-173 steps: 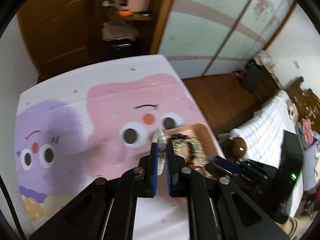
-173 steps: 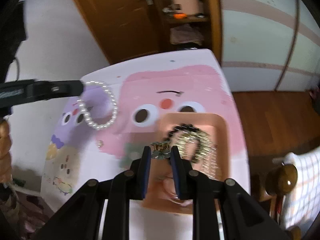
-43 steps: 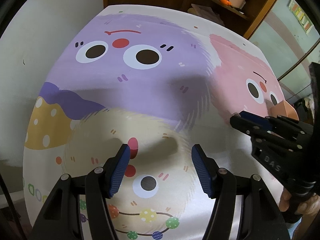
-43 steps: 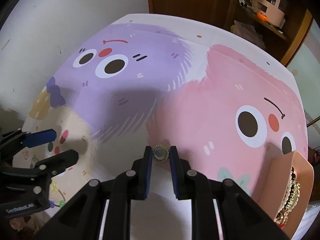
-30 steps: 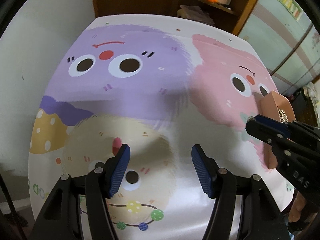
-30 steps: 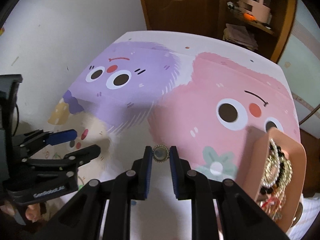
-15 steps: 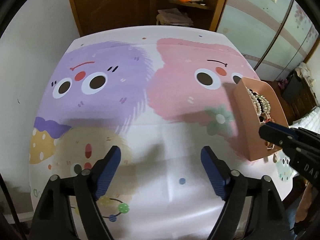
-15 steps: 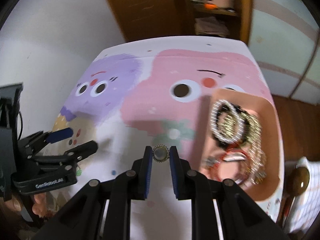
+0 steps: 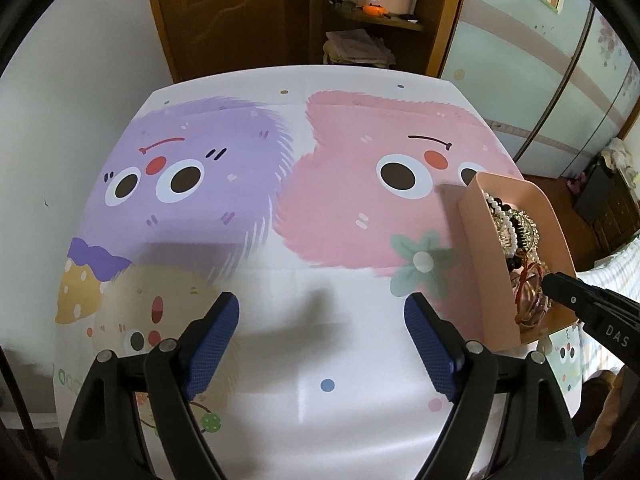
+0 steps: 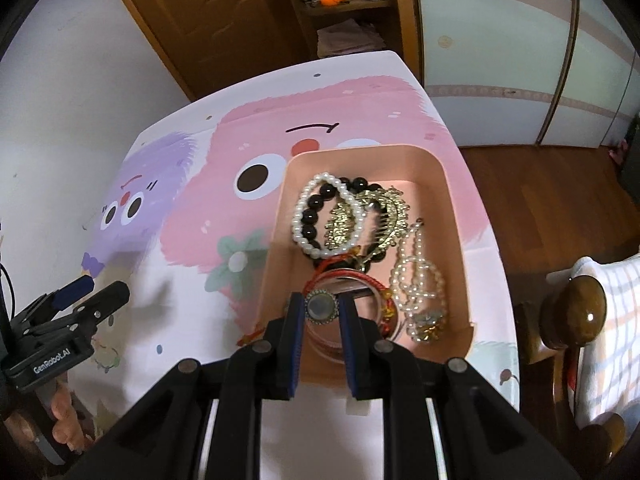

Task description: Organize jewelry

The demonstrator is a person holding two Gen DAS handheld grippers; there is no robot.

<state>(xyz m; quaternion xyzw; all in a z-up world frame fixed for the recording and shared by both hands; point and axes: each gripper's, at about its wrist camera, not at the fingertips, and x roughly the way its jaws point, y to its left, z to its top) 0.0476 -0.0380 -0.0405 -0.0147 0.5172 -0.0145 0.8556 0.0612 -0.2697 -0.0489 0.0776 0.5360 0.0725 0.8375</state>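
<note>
A small round gold-rimmed brooch (image 10: pixel 320 307) is pinched by the right gripper (image 10: pixel 320 312) over the pink plastic tray (image 10: pixel 452 208) (bracelets piled ahead); the left gripper (image 9: pixel 322 344) is held spread wide.

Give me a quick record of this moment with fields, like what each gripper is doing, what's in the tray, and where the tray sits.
right gripper: shut on a round brooch, held over the near end of the tray
left gripper: open, holding nothing, over the white part of the tablecloth
tray: peach plastic, on the right side of the table, over the pink monster print
tray contents: white pearl bracelet, black bead bracelet, gold hair comb, red bangles, clear bead bracelet
loose jewelry on cloth: none visible
</note>
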